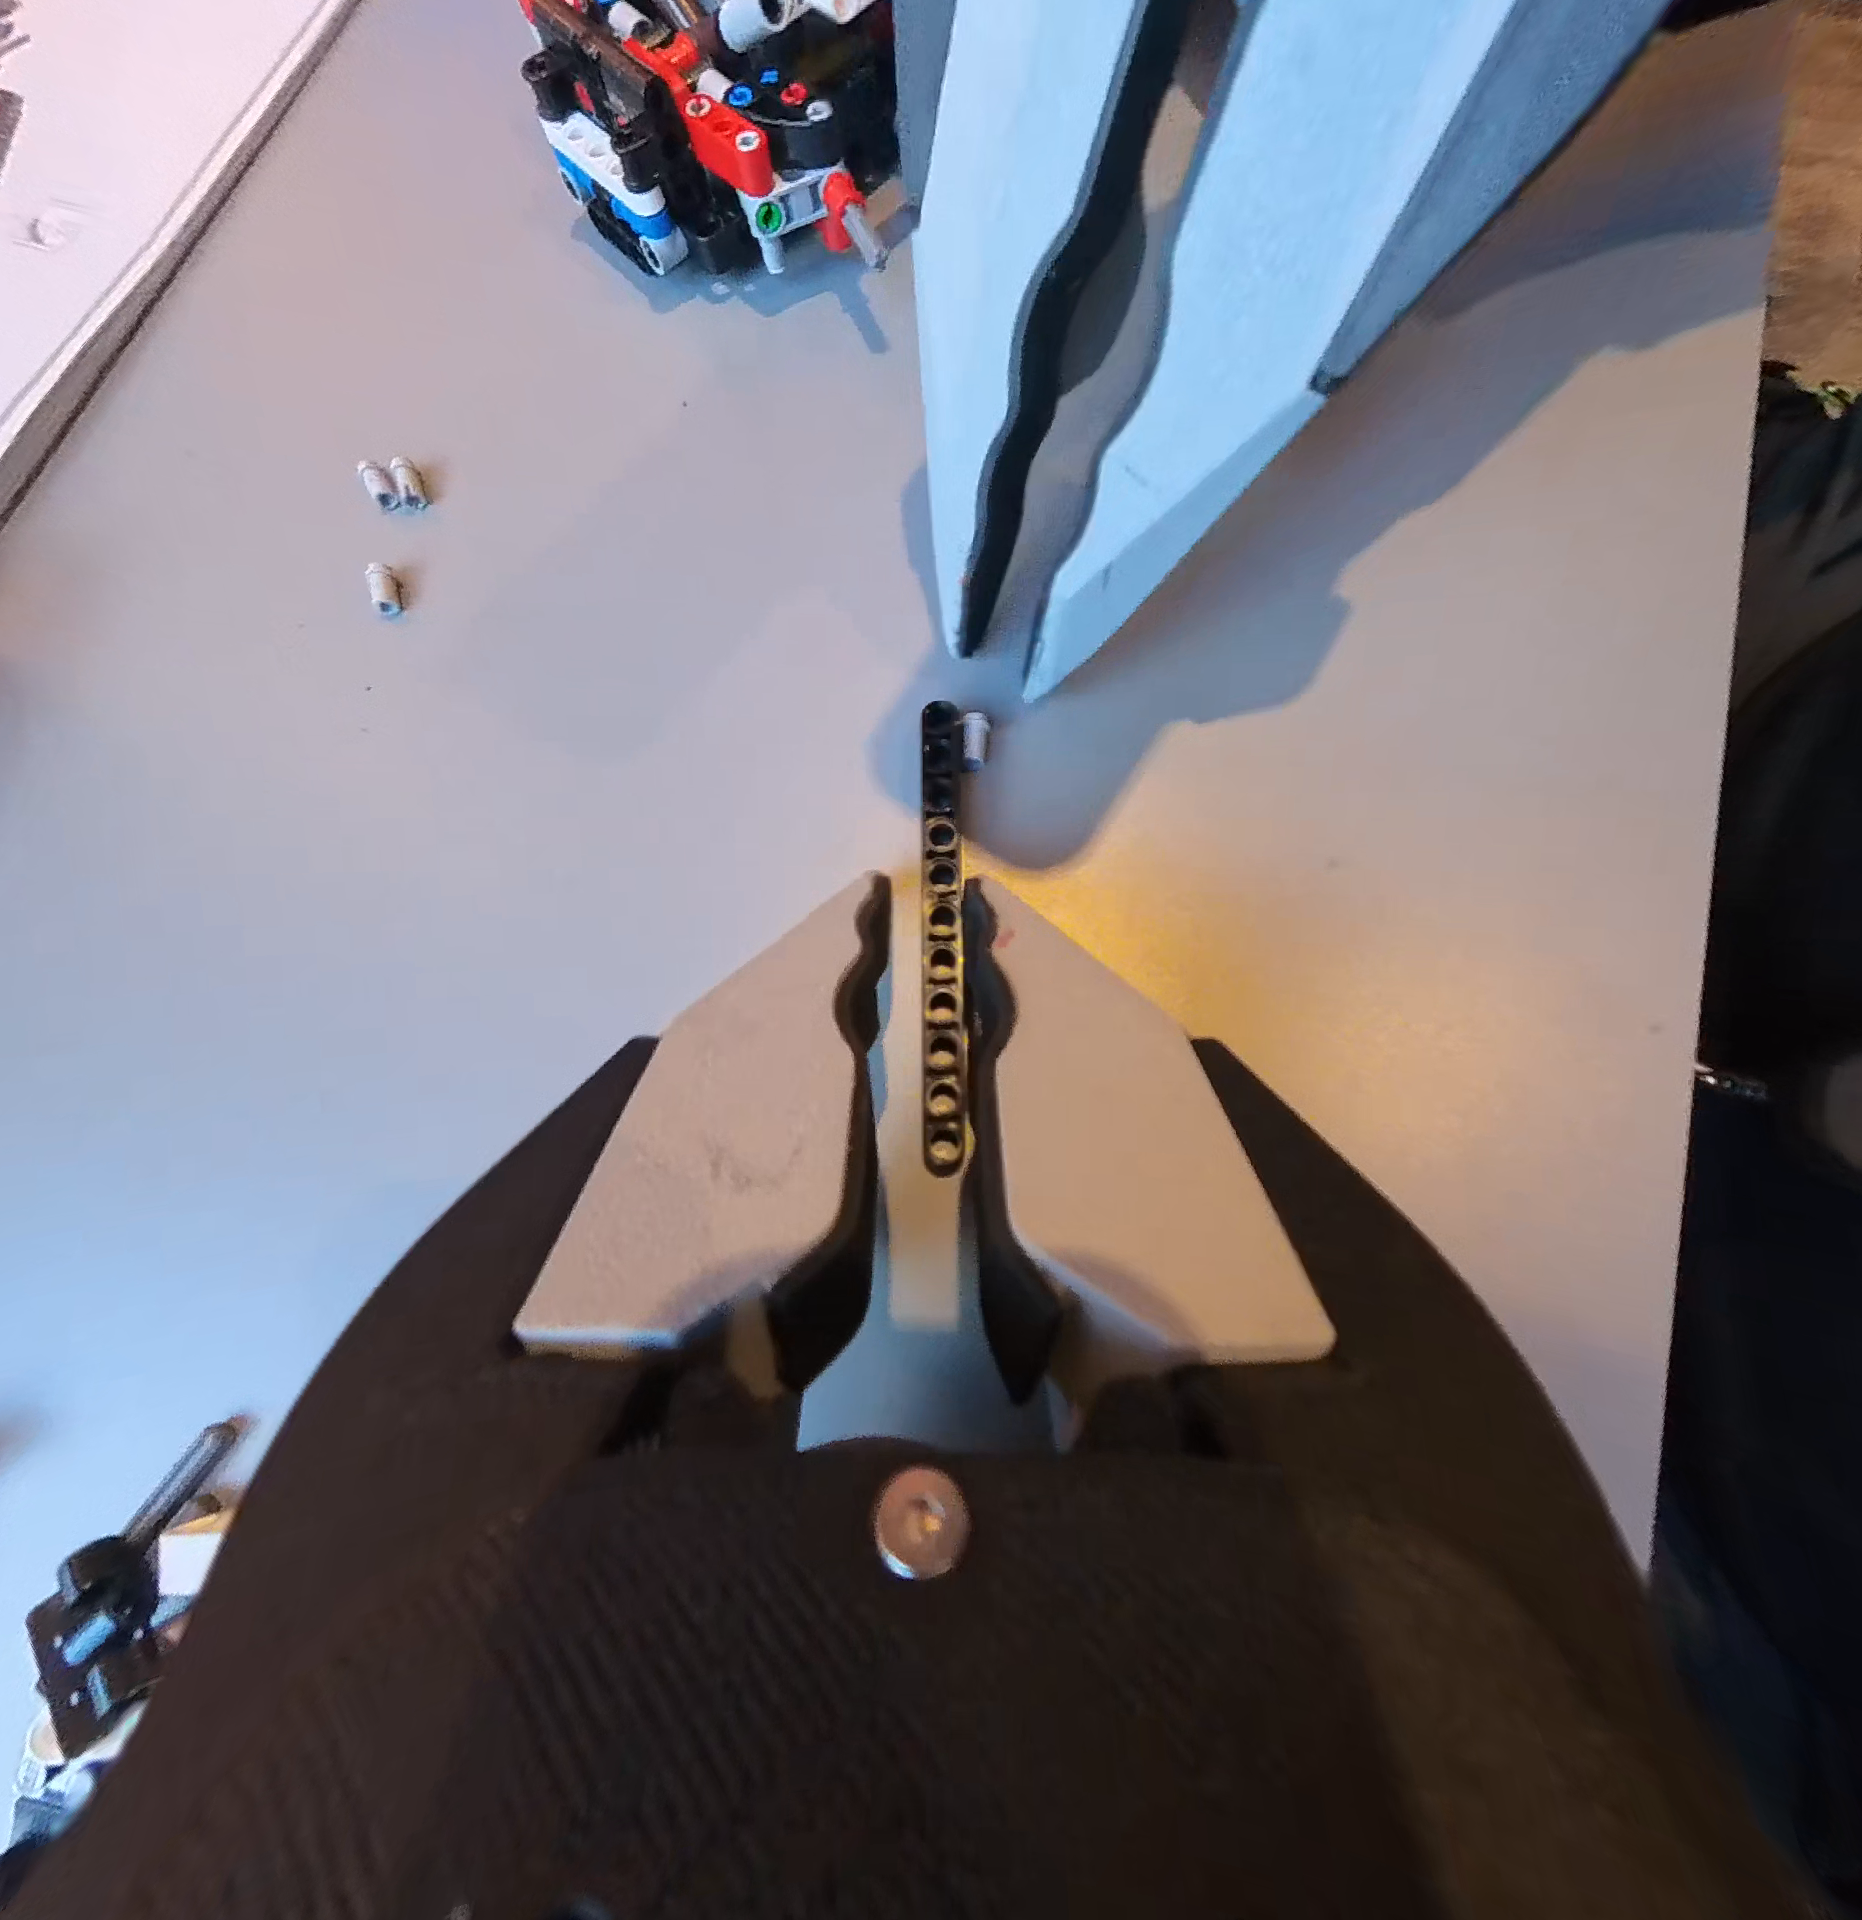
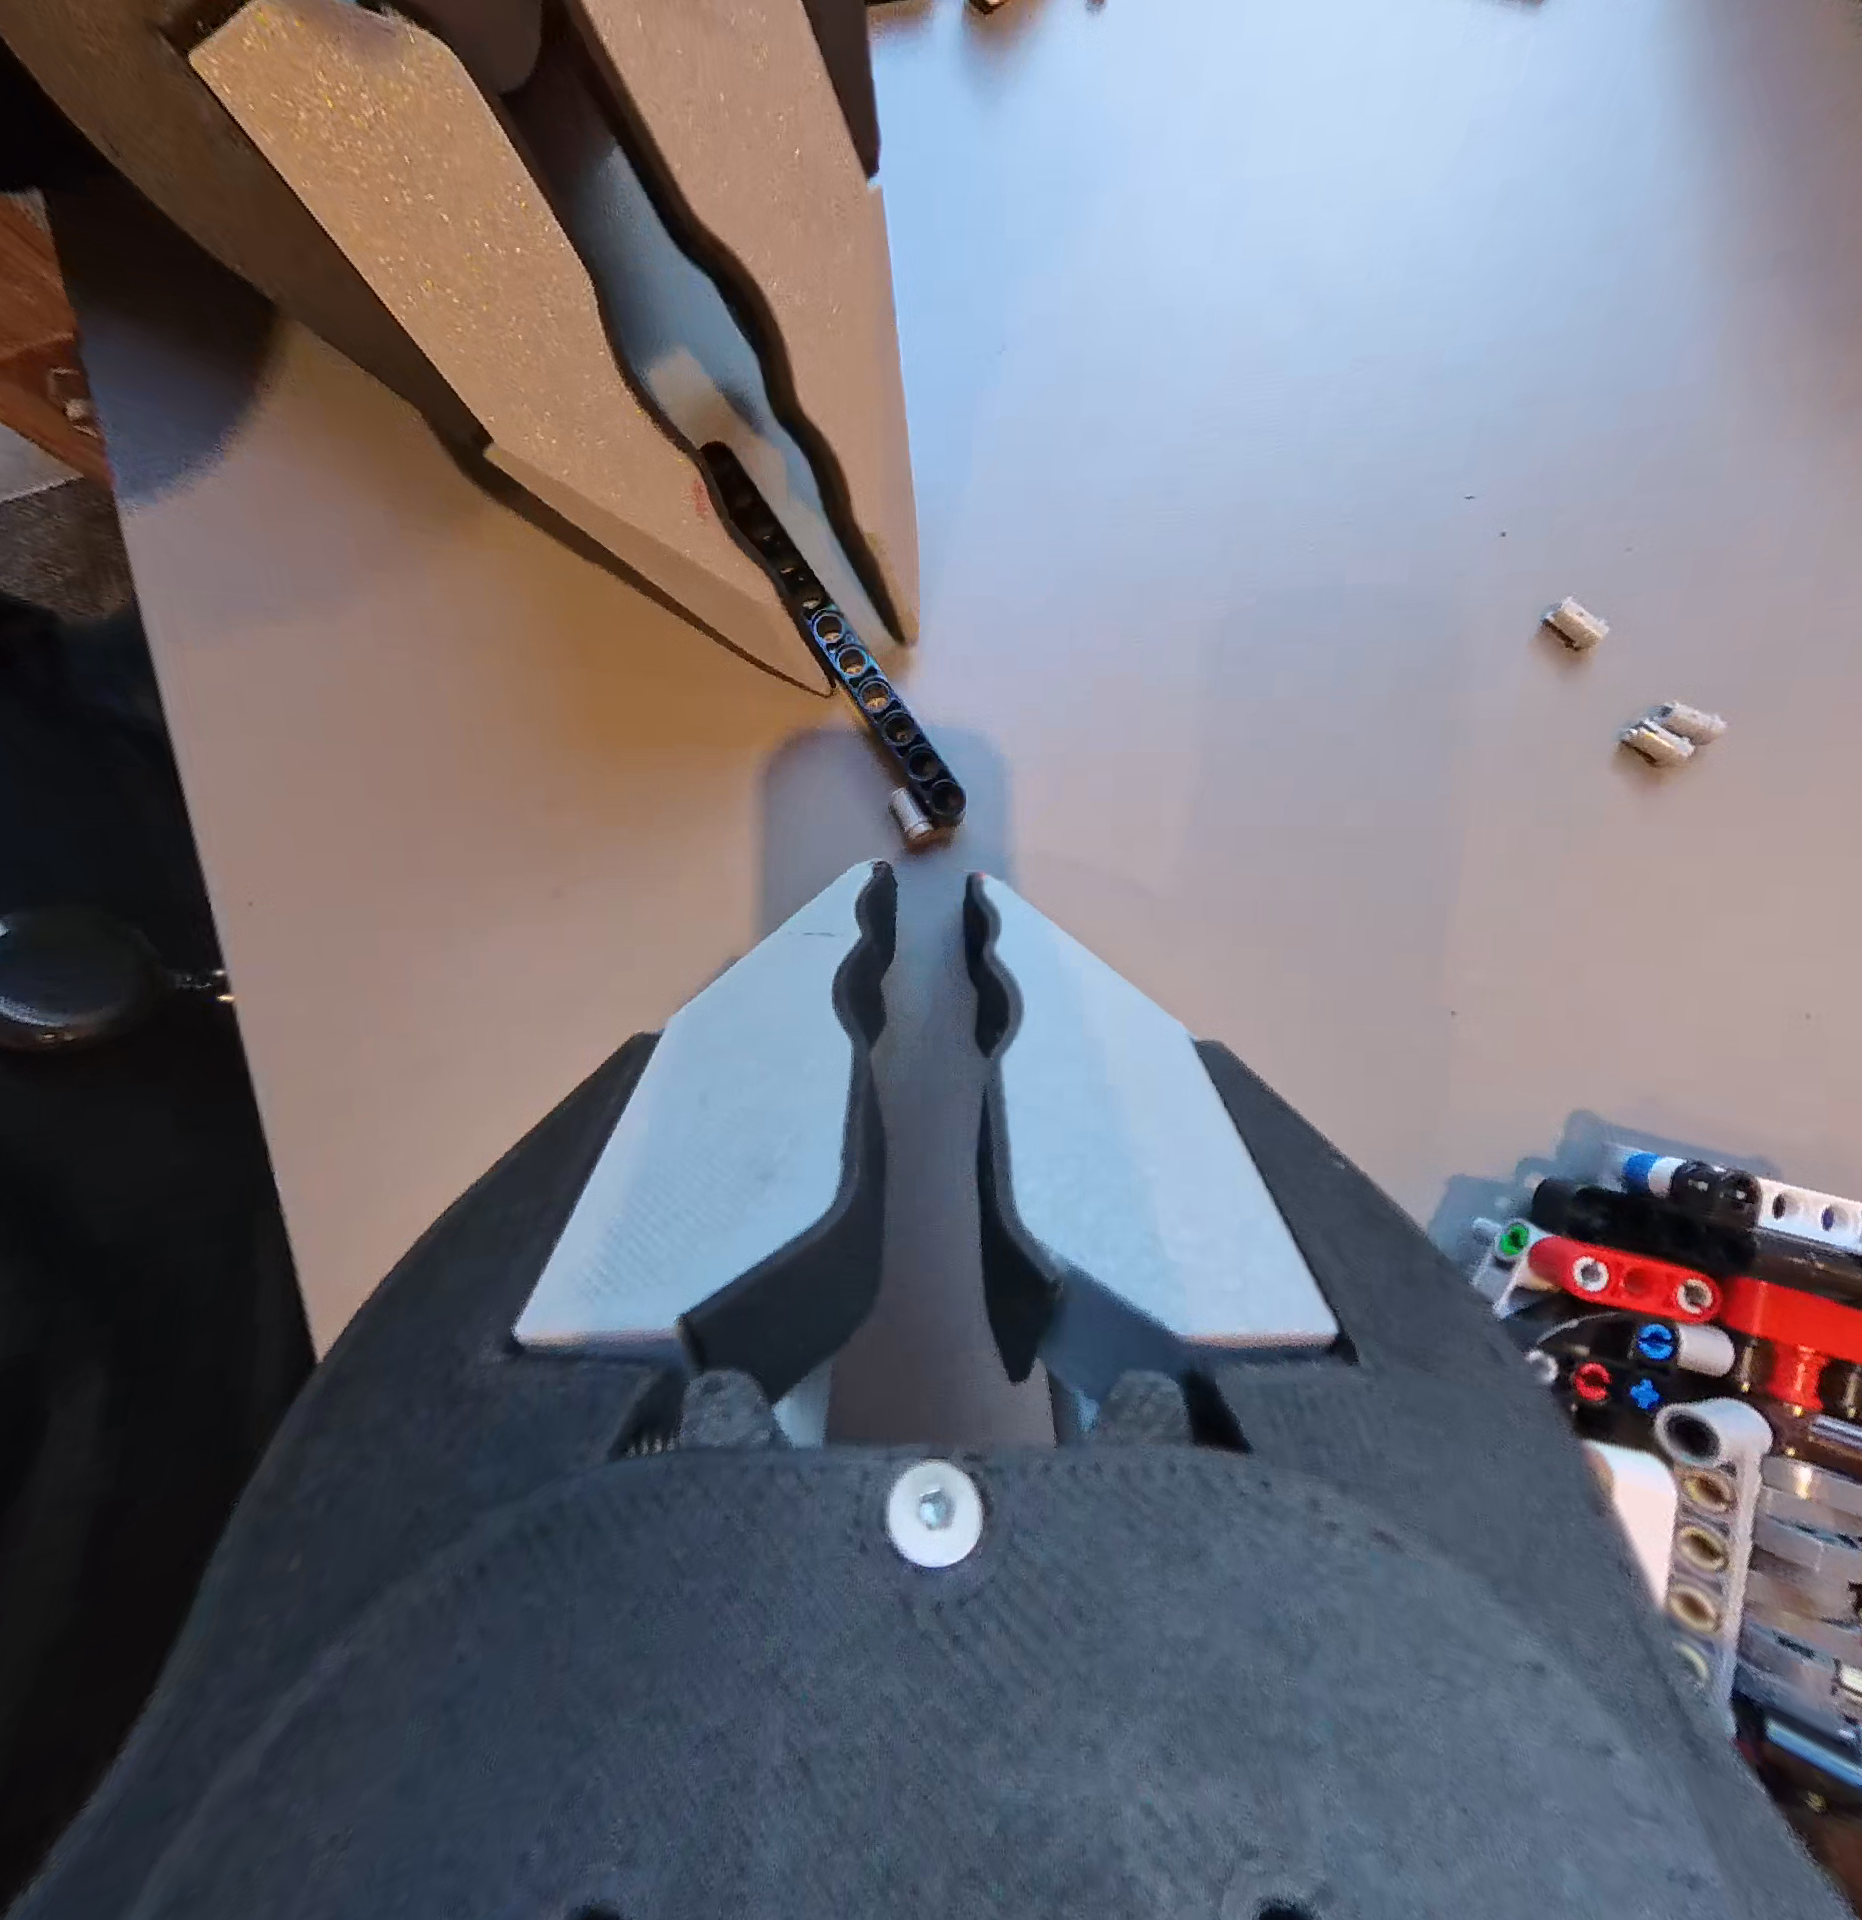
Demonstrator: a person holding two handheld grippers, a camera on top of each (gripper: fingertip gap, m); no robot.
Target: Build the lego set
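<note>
My left gripper (image 1: pixel 927 888) is shut on a long black beam with holes (image 1: pixel 942 935), held edge-up and pointing forward just above the grey table (image 1: pixel 491 935). A small grey pin (image 1: pixel 977 734) sticks out sideways at the beam's far end; it seems plugged into a hole there. My right gripper (image 2: pixel 927 878) is slightly open and empty, its tips just short of that pin (image 2: pixel 911 816). It faces the left gripper (image 2: pixel 865 660) and the beam (image 2: pixel 880 701). In the left wrist view the right gripper (image 1: pixel 1002 670) comes in from the top.
The part-built black, red and white model (image 1: pixel 719 135) stands at the far side and shows at the lower right of the right wrist view (image 2: pixel 1685 1351). Three loose grey pins (image 1: pixel 392 483) (image 2: pixel 1670 732) lie on the table. The table edge (image 1: pixel 1737 727) is close. Black parts (image 1: pixel 85 1642) lie near the left gripper. One gripper's finger ends stand about 4 cm off the other's.
</note>
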